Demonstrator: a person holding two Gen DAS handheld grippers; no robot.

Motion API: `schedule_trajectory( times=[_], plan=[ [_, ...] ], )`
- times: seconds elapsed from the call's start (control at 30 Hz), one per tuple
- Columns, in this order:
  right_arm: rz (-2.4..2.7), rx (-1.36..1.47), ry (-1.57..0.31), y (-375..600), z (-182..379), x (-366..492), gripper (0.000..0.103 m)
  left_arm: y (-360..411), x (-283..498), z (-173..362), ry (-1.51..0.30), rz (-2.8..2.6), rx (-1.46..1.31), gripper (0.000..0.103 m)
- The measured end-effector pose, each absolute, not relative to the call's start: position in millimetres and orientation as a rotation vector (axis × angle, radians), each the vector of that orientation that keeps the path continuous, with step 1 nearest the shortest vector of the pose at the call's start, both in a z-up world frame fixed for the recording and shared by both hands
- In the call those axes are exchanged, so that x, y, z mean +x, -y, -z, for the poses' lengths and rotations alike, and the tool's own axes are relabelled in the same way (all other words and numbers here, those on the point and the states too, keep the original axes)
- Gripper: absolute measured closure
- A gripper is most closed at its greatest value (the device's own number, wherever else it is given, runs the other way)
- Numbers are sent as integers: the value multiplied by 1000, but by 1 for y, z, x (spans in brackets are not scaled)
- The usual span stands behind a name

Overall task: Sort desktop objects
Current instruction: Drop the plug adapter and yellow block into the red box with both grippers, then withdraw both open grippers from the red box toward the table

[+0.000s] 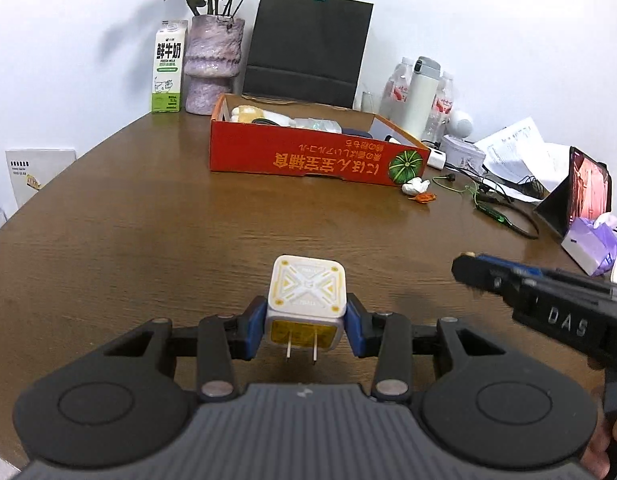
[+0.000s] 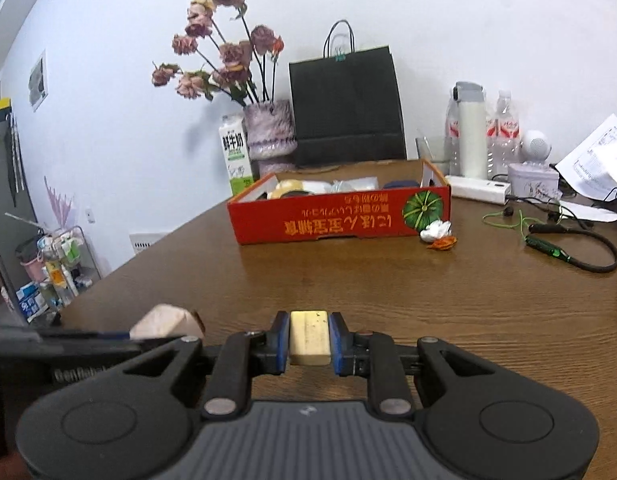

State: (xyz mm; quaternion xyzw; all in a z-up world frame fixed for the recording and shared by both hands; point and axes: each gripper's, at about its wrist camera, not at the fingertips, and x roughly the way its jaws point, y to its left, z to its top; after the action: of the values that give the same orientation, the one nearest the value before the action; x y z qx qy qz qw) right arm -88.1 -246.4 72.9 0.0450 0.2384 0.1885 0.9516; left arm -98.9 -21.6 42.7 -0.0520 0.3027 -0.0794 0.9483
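Note:
My left gripper (image 1: 307,330) is shut on a white and yellow plug adapter (image 1: 306,298), its two prongs pointing back toward the camera. My right gripper (image 2: 308,340) is shut on a small cream-yellow block (image 2: 309,336), perhaps an eraser. Both are held above the brown wooden table (image 1: 148,240), short of the red cardboard box (image 1: 304,160) that holds several items. In the left wrist view the right gripper (image 1: 464,268) comes in from the right. In the right wrist view the adapter (image 2: 164,320) shows at the lower left.
Behind the box stand a milk carton (image 1: 167,66), a purple vase with dried flowers (image 1: 212,64) and a black paper bag (image 1: 308,48). Bottles, a white flask (image 1: 422,92), papers, cables, a green earphone cord (image 1: 488,208), a crumpled wrapper (image 1: 415,187) and a propped tablet (image 1: 580,192) crowd the right.

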Motion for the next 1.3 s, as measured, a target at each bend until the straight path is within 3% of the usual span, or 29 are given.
schedule_trajectory(
  times=[0.17, 0.4, 0.6, 0.73, 0.8, 0.93, 1.1, 1.3],
  plan=[
    [-362, 81, -448, 258, -89, -64, 83, 22, -65, -61, -576, 182, -136, 62],
    [-335, 132, -372, 277, -133, 54, 83, 48, 68, -94, -576, 219, -186, 62],
    [-255, 286, -669, 286, -137, 224, 83, 85, 205, -91, -720, 232, -203, 62],
    [-167, 213, -774, 270, -115, 285, 81, 94, 267, -69, -834, 244, -294, 62],
    [-116, 191, -820, 263, -106, 308, 79, 99, 281, -67, -862, 307, -270, 57],
    [-106, 249, -772, 272, -113, 318, 54, 89, 271, -93, -706, 325, -233, 18],
    [-157, 218, -690, 274, -132, 283, 48, 64, 234, -113, -656, 222, -190, 12],
    [-302, 100, -627, 274, -115, 172, 31, 33, 125, -98, -600, 165, -153, 1]
  ],
)
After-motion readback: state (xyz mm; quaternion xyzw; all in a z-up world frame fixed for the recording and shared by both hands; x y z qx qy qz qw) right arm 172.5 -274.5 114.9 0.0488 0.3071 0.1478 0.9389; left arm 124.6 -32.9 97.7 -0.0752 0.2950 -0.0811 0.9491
